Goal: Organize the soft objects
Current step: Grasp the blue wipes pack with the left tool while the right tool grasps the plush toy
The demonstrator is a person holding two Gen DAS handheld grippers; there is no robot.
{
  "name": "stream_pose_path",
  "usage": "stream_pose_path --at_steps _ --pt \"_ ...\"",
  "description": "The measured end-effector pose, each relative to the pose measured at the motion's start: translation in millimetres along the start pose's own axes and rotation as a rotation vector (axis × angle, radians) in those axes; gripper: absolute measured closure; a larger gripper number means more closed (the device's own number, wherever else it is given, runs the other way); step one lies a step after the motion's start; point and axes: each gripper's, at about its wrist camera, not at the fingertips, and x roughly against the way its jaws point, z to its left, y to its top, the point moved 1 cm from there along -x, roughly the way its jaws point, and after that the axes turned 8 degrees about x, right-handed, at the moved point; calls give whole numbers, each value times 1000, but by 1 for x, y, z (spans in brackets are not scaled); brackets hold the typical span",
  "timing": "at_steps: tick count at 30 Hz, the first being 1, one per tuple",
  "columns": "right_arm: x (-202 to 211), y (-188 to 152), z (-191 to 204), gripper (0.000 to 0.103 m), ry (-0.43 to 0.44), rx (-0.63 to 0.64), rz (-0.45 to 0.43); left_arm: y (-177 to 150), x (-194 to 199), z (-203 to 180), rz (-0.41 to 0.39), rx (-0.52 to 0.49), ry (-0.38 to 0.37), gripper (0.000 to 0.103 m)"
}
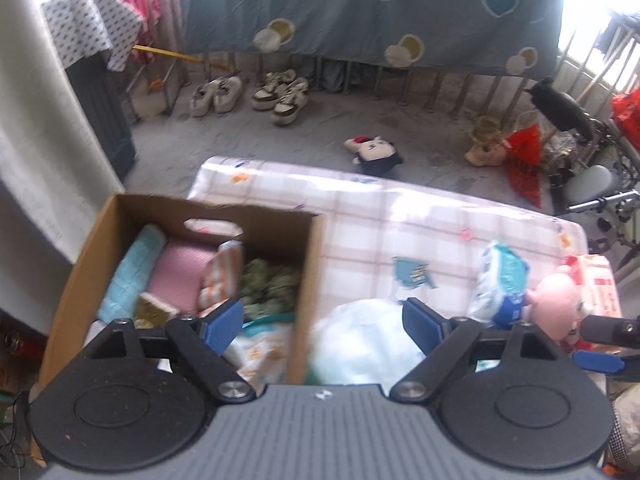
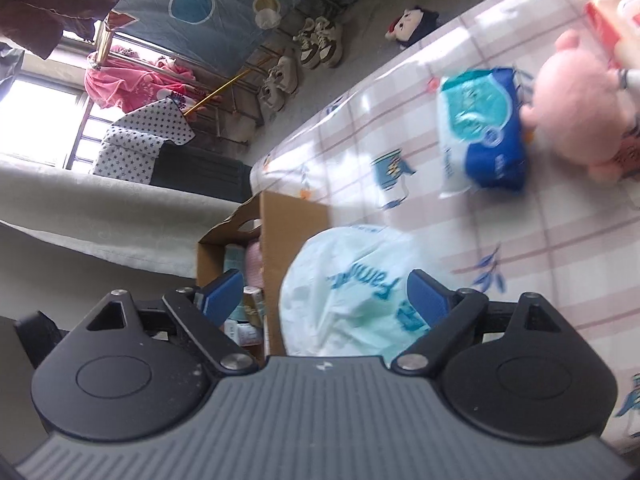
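A cardboard box stands at the left end of the checked tablecloth, filled with soft packs: a light blue one, a pink one, an orange-striped one and a green bundle. My left gripper hangs open over the box's right wall. A white plastic bag lies right beside the box; my right gripper is open above it, nothing pinched. Farther off lie a blue tissue pack and a pink plush toy.
A red-and-white pack lies behind the plush. On the floor sit a dark plush doll, pairs of shoes and a bicycle. A blue spotted sheet hangs on the railing.
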Motion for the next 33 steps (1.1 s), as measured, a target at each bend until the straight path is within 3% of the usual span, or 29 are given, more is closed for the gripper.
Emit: stream_pose_path --at_steps 4,10,17,20,28,31,33 --pt "30 24 -38 1 -89 101 -9 -1 -15 -51 27 -38 -23 11" --pt "42 62 -91 1 -241 343 34 -12 -46 -112 92 -64 -29 11" --pt "1 86 -114 1 -321 665 152 -19 -100 -170 218 -129 -65 11" --pt "-25 87 -120 1 -326 771 219 -16 -120 -187 235 -144 -54 11" --pt "-65 90 -132 3 -344 868 239 -7 -157 -210 277 -143 -6 11" --pt "-67 88 -132 15 -364 900 242 -5 -167 -217 283 -146 1 11" --pt "-66 87 -133 16 -363 899 260 -3 -175 -223 294 -155 9 11"
